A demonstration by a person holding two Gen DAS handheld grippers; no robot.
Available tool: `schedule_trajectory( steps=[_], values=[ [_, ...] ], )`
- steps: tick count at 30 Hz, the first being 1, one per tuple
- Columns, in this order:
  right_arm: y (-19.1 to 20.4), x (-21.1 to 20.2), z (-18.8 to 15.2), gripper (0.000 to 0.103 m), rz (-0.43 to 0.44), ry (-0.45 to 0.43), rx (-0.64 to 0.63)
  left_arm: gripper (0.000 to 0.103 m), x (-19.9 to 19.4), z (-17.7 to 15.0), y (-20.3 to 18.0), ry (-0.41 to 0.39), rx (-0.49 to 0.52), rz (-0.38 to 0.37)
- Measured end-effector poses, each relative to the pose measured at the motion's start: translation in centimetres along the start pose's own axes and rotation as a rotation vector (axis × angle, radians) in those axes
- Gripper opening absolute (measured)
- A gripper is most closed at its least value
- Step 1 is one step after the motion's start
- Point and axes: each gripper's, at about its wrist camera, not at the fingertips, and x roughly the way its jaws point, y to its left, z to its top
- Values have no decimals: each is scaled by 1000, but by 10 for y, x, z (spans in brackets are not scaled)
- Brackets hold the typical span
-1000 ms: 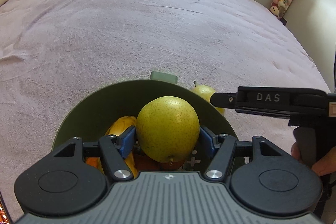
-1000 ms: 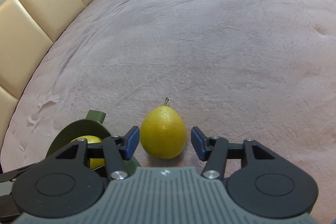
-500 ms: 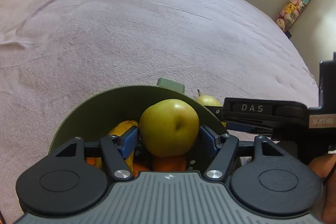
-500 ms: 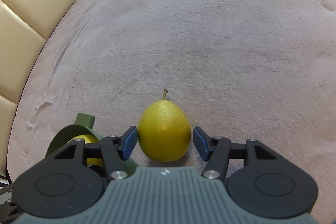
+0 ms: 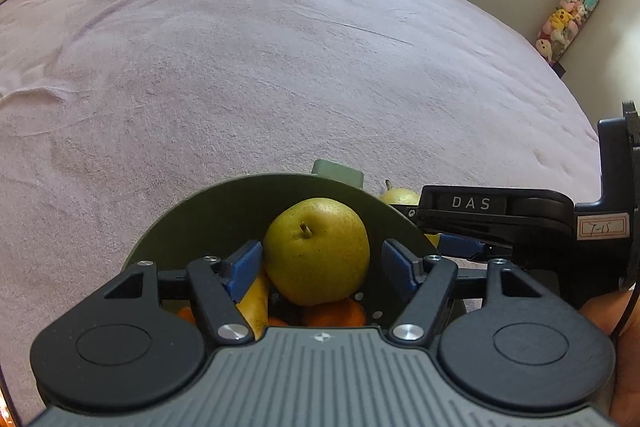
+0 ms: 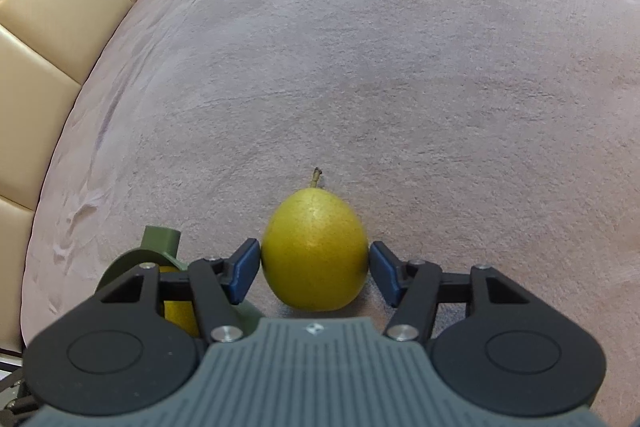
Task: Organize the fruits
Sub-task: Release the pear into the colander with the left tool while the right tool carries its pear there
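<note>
Straddling a pear (image 6: 315, 254) on the bed, right hand-held gripper (image 6: 315, 269) spread, left hand-held gripper (image 5: 322, 264) spread

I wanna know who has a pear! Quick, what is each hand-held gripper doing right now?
Left hand-held gripper: open, its pear resting in the bowl.
Right hand-held gripper: open around the pear on the bed.

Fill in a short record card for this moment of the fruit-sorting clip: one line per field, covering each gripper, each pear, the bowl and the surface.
Left gripper: open, jaws apart on either side of a pear, a gap showing on the right side
Pear in bowl: stem up, resting on other fruit
Bowl: dark green, holds the pear, oranges and a banana
Right gripper: open, jaws closely flanking a second pear
Pear on bed: lies beside the bowl, stem pointing away
Surface: pinkish-purple bedspread
</note>
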Motion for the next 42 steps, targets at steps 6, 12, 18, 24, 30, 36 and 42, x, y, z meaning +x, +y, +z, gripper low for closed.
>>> schedule_trajectory(
  steps=[6, 12, 18, 24, 30, 36, 42],
  values=[
    [2, -10, -5, 57, -16, -39, -14, 81, -3, 2, 0, -3, -8, -2],
    [-5, -36, -10, 57, -33, -83, 4, 80, -11, 5, 6, -2, -48, -25],
    [-7, -73, -22, 57, -29, -140, 3, 77, -25, 4, 5, -9, -49, -21],
    [4, -107, -43, 57, -3, -177, -36, 77, -41, -3, 6, -1, -44, 1],
    [30, -123, -63, 57, 21, -187, -135, 76, -58, -14, 12, 4, -48, 44],
    [51, -123, -83, 57, 16, -178, -243, 71, -69, -18, 23, 21, -57, 70],
    [62, -112, -95, 57, -1, -180, -323, 65, -73, -21, 26, 29, -7, 122]
  ],
)
